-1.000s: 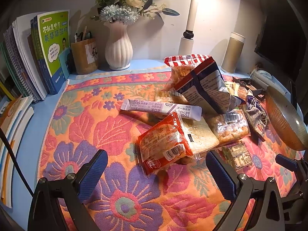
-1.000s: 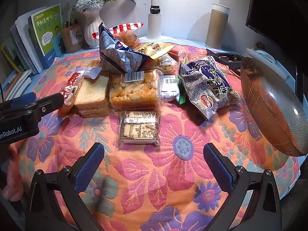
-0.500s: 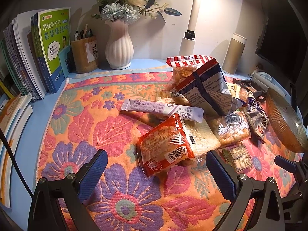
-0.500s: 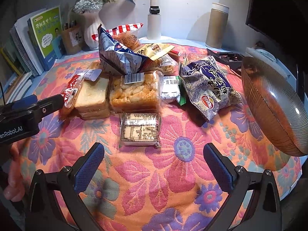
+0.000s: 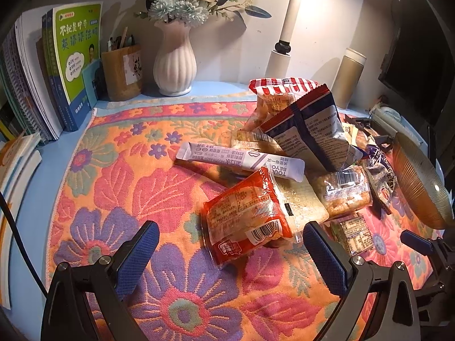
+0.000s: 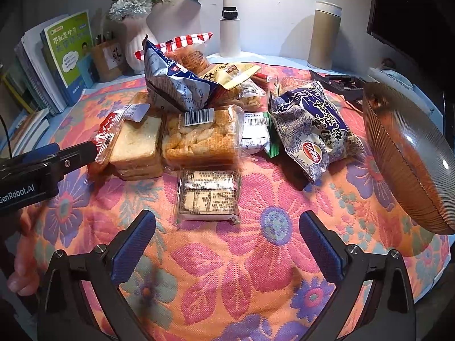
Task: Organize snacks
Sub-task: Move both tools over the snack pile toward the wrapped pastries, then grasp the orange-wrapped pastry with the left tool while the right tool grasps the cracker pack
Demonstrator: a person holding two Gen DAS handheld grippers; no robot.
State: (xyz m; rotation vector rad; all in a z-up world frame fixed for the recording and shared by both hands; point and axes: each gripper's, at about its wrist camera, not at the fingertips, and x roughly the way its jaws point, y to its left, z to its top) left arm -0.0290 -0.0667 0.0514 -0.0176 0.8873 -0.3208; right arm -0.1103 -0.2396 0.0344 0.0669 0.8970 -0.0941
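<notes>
Here the snacks lie heaped on the flowered cloth (image 5: 119,187) that covers the counter, none of them in the bowl (image 6: 403,153). The bowl stands tilted at the heap's right edge, its ribbed inside bare. Behind the heap a wooden cup (image 5: 122,71) holds pens, and a white vase (image 5: 175,65) holds flowers.

The left tool (image 5: 230,253) is spread wide with nothing between its pads, just short of the red bread pack (image 5: 244,221) on the heap's near left side. The right tool (image 6: 227,241) is likewise spread and bare, just before the small flat pack (image 6: 209,194) at the heap's front.

The left view alone shows the long white sachet (image 5: 239,160) in full, lying across the heap's left side. The right view alone shows the blue chip bag (image 6: 310,130) whole, between heap and bowl, the yellow pack (image 6: 230,74) on top, and a hand (image 6: 22,261) under the left tool.
</notes>
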